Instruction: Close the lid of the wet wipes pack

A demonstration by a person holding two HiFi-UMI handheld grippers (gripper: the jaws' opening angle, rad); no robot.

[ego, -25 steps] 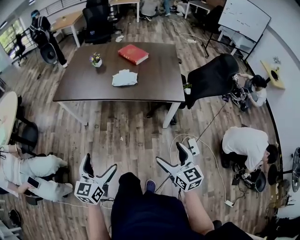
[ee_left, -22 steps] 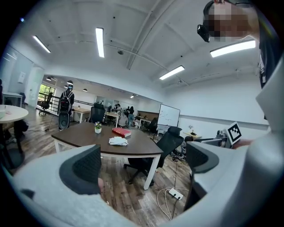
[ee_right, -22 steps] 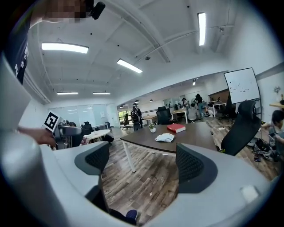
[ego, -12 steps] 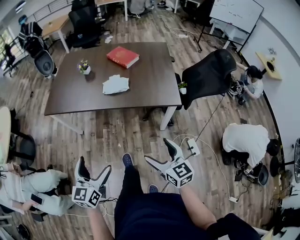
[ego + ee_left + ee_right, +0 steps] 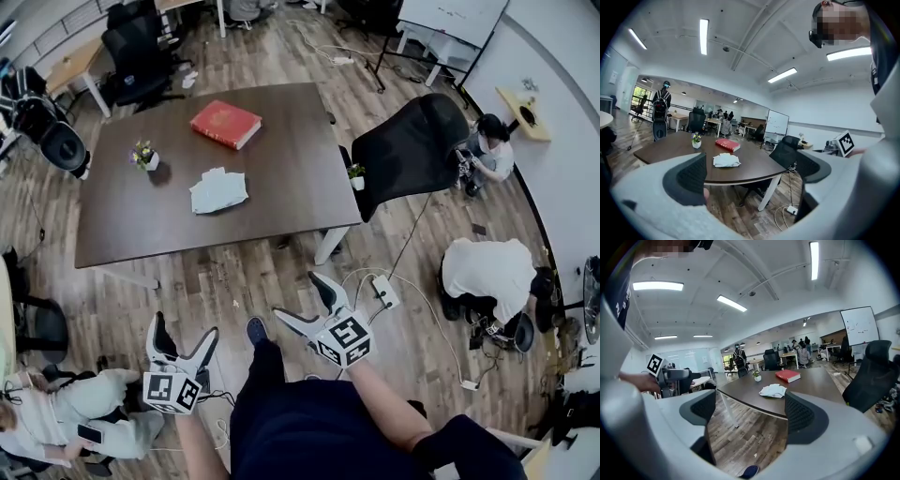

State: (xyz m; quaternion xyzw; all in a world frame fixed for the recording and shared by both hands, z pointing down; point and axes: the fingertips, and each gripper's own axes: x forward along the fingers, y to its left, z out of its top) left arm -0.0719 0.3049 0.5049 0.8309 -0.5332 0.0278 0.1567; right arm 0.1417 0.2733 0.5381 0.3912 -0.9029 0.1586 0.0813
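Both empty, left gripper agape, right gripper wide, just narrowing, wipes pack, table, plank floor

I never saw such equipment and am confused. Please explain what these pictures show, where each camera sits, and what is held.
No robot: a person holds a two-jaw left gripper and right gripper. The head view looks down from the person's head; each gripper view looks along its own jaws. Both grippers are open and empty; the right jaws have just been closing. On the dark brown table lie a white wet wipes pack, a red book and a potted flower.
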